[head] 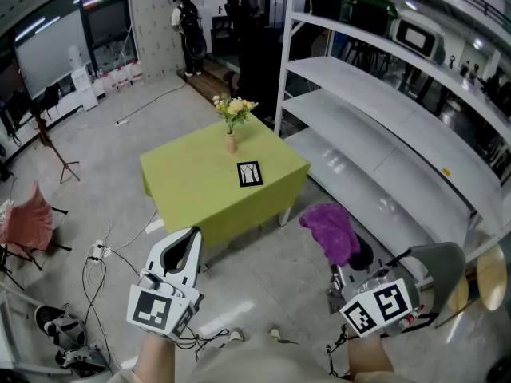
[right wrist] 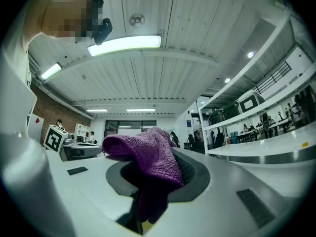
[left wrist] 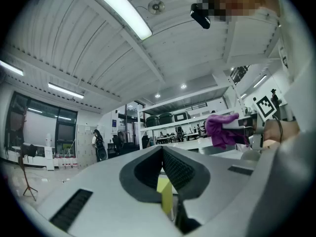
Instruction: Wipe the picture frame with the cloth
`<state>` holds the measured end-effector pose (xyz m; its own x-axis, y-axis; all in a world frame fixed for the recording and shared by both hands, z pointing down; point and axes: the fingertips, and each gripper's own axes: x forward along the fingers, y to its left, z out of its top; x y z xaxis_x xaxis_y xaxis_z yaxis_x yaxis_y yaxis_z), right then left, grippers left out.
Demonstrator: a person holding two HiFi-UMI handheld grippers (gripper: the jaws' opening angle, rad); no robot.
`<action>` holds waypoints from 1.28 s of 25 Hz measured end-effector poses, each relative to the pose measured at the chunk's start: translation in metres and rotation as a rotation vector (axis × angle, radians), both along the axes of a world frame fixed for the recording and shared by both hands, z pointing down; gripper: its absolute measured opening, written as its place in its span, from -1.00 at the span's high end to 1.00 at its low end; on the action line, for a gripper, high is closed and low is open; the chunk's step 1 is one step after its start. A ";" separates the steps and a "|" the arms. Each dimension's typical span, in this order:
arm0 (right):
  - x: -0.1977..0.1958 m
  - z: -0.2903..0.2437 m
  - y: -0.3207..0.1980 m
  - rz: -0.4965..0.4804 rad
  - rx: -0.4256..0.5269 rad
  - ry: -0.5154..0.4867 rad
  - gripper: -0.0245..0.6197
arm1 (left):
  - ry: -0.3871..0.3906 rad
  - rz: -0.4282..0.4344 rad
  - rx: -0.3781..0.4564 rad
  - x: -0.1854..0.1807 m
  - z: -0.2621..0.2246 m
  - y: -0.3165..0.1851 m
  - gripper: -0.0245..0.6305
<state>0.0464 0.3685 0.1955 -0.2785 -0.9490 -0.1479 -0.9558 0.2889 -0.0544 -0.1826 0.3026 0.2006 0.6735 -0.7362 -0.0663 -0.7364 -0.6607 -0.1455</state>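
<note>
Both grippers are up in front of the person, well short of the table, and neither touches anything on it. The right gripper [head: 351, 260] has its jaws closed on the purple cloth [head: 329, 228]. In the right gripper view the cloth [right wrist: 148, 154] is pinched between the dark pads, bunches up over the tips and flops to one side. The left gripper [head: 193, 233] carries nothing. In the left gripper view its jaws [left wrist: 162, 151] meet at the tips, with only a thin slit below them showing a sliver of yellow-green. Each tool's marker cube faces up near the person's forearms, the left one [head: 156, 309] and the right one [head: 379, 306].

The picture frame [head: 250, 173] lies flat, well ahead of both tools: beyond the left gripper's tips and off to its right, and ahead and to the left of the right gripper. It is a small black-edged frame resting on the table [head: 188, 186], which is covered in a green cloth. It sits toward the table's right corner, the side nearer the right gripper. Farther on from the frame, at the table's far corner, stands a small vase of flowers [head: 231, 122].

To the right of the right gripper run long white shelves [head: 383, 134], with dark bins up on the top level. Out to the left of the left gripper there is a chair draped in pink [head: 28, 218], and cables trail over the floor. Far beyond the table, a person [head: 189, 34] stands by a wall.
</note>
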 end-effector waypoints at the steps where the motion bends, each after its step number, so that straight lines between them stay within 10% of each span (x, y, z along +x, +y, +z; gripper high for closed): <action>1: 0.004 0.001 -0.002 -0.002 -0.002 -0.003 0.63 | 0.000 0.000 -0.001 0.004 0.000 -0.001 0.90; 32: 0.090 0.078 -0.067 -0.164 -0.142 0.016 0.61 | -0.069 -0.033 -0.061 0.116 0.045 -0.027 0.90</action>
<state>0.1367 0.3010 0.2738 -0.4322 -0.9017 -0.0098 -0.8976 0.4313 -0.0909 -0.0666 0.2753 0.2453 0.6504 -0.7592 0.0251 -0.7474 -0.6455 -0.1572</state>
